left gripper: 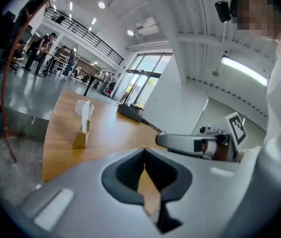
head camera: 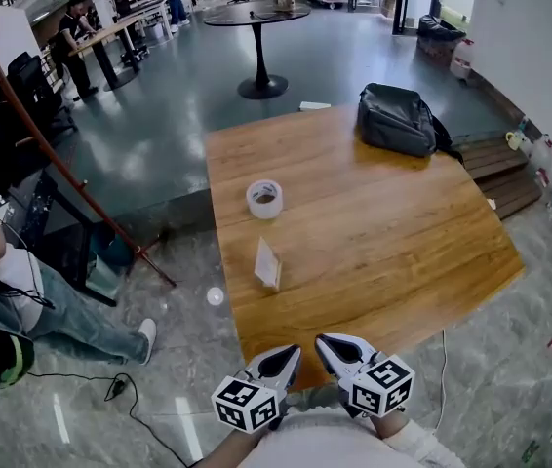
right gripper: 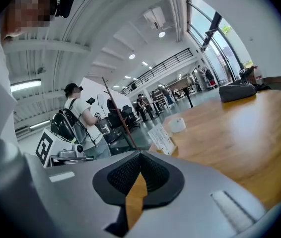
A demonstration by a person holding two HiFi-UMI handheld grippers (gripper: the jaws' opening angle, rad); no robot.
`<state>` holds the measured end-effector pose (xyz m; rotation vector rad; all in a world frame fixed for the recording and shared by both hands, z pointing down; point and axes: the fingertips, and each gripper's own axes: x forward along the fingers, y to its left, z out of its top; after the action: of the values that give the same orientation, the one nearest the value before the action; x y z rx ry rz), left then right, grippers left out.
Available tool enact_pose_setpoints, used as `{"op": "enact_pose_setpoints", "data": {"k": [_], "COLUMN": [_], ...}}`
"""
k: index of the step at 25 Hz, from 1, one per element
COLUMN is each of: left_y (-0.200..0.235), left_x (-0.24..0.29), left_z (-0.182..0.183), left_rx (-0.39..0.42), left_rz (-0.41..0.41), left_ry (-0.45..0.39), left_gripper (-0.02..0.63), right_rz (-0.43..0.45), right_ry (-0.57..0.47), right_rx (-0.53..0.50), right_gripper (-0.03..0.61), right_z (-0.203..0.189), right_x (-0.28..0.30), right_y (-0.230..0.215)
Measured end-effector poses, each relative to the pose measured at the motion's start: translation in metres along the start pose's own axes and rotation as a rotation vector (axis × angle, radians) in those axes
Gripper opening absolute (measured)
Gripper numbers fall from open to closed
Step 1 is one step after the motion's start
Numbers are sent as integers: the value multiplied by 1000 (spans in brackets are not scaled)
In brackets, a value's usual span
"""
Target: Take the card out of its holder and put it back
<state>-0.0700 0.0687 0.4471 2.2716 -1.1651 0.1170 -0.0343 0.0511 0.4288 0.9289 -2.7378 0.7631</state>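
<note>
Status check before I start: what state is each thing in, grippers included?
card: upright in the holder
holder: standing on the table
tape roll: lying flat on the table
bag: on the table's far corner
left gripper: shut, empty
right gripper: shut, empty

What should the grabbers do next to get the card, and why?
Probably move the left gripper forward toward the card, opening its jaws on the way. It and the right gripper sit shut and empty by the table's near edge, while the card stands in its holder farther out, untouched.
</note>
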Motion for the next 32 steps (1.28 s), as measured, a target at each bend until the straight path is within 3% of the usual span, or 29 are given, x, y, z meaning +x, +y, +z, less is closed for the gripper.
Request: {"op": "enact_pose_setpoints", "data": {"k": [7, 12, 22, 26, 32], "left_y": [39, 62, 107, 125, 136], "left_x": [41, 50, 44, 41, 46], "left_z": [48, 59, 86, 101, 118], "left_rx": [-32, -51, -50, -11, 90], "left_rz": [106, 172, 226, 252, 189], "left_ry": [-47, -47, 18, 56, 157], "left_gripper": [8, 8, 9, 9, 9], "right_rz": [58, 80, 101, 104, 103], "right_ry": [29, 73, 122, 136, 134], "right_rx": [-44, -15, 44, 51, 57], "right_gripper": [-3, -3, -3, -3, -3], "right_z": [38, 31, 15, 8, 10], "right_x": [29, 49, 71, 75, 83], "right_y": [-41, -61, -55, -52, -52]}}
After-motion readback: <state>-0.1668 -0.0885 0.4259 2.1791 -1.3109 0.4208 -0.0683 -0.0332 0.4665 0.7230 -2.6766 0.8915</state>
